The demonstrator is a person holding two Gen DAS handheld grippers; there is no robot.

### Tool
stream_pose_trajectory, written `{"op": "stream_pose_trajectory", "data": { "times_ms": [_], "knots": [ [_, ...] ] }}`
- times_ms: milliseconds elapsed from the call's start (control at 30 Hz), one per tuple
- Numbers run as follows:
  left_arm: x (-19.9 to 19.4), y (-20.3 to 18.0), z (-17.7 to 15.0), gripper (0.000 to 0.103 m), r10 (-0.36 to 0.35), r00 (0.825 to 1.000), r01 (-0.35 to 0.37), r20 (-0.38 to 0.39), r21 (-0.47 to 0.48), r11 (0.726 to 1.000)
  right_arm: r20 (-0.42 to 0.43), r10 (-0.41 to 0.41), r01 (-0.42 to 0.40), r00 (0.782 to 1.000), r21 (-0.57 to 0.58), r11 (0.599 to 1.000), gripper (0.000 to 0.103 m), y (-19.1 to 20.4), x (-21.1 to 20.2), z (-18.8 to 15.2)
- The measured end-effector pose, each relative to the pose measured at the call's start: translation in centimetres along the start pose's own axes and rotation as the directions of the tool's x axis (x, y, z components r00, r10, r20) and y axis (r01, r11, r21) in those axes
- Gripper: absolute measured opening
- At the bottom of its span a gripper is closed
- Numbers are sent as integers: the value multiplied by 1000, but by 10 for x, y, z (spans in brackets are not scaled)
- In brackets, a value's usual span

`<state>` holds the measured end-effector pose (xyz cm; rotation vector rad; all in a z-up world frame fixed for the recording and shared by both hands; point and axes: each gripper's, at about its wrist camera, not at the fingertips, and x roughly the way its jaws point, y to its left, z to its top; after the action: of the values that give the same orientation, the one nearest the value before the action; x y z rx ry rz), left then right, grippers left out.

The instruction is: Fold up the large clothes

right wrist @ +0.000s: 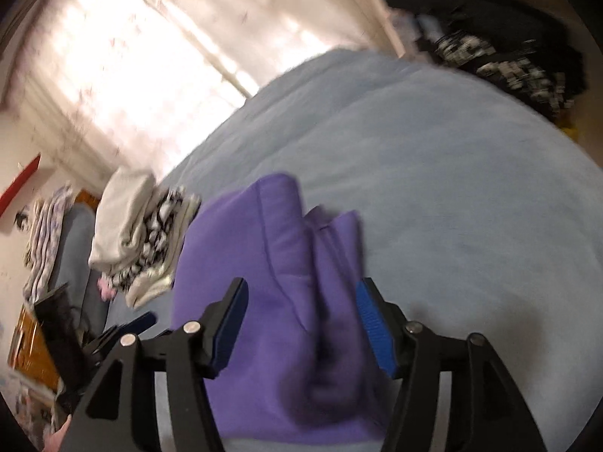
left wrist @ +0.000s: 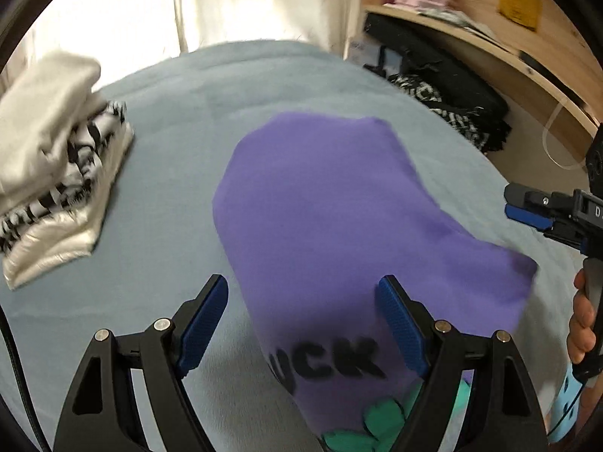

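A purple sweatshirt (left wrist: 339, 218) lies in a loose fold on the pale blue bed (left wrist: 169, 188), black lettering and a green print showing at its near end. The left gripper (left wrist: 303, 324) hangs above it with jaws apart, the cloth seen between them but neither pad pressing on it. The right gripper (right wrist: 301, 327) is likewise spread over the bunched purple fabric, holding nothing; in the left wrist view it shows at the right edge, a hand (left wrist: 582, 324) around its handle.

At the left of the bed sits a stack of folded clothes (left wrist: 56, 173), white and black-and-white patterned, well apart from the sweatshirt. Dark garments (left wrist: 444, 101) are heaped by a wooden shelf (left wrist: 490, 45) at the far right.

The sweatshirt looks thick, soft and limp: it will sag and slump from any single pinch and is unlikely to slip on the ribbed pads. Judged from its lie, the surest hold is at two outer corners or along a doubled edge, one gripper on each, so the layers lift together.
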<state>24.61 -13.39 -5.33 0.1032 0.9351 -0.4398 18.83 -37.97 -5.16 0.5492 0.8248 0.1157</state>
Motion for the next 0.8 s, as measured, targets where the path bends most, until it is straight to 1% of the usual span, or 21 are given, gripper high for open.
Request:
{"op": "stream_pose_trajectory", "data": {
  "times_ms": [100, 200, 300, 400, 500, 600, 733, 800],
  "knots": [
    [11, 4, 8, 80, -46, 999, 46, 13, 0, 999, -123, -5, 3, 992, -16, 1000, 60, 0, 38, 14],
    [16, 4, 14, 82, -59, 998, 59, 30, 12, 998, -219, 0, -3, 976, -15, 1000, 60, -6, 65, 20],
    [26, 3, 22, 86, -55, 998, 54, 34, 8, 998, -285, 38, -43, 958, -11, 999, 60, -12, 81, 21],
    [37, 1, 29, 88, -55, 998, 55, 22, 9, 998, -334, 61, -71, 941, -19, 997, 60, -13, 94, 19],
    [45, 3, 35, 90, -52, 999, 52, 13, 5, 999, -346, 90, -98, 934, -6, 995, 61, -15, 97, 16],
    [47, 4, 36, 90, -55, 998, 55, 14, 11, 998, -350, 129, -138, 928, -1, 990, 61, -13, 93, 13],
    [48, 4, 35, 91, -50, 999, 50, 13, 13, 999, -344, 133, -159, 929, -48, 986, 61, -8, 85, 13],
    [48, 3, 35, 92, -46, 999, 46, 8, 11, 999, -341, 113, -152, 933, -92, 984, 59, -4, 85, 11]
  ]
}}
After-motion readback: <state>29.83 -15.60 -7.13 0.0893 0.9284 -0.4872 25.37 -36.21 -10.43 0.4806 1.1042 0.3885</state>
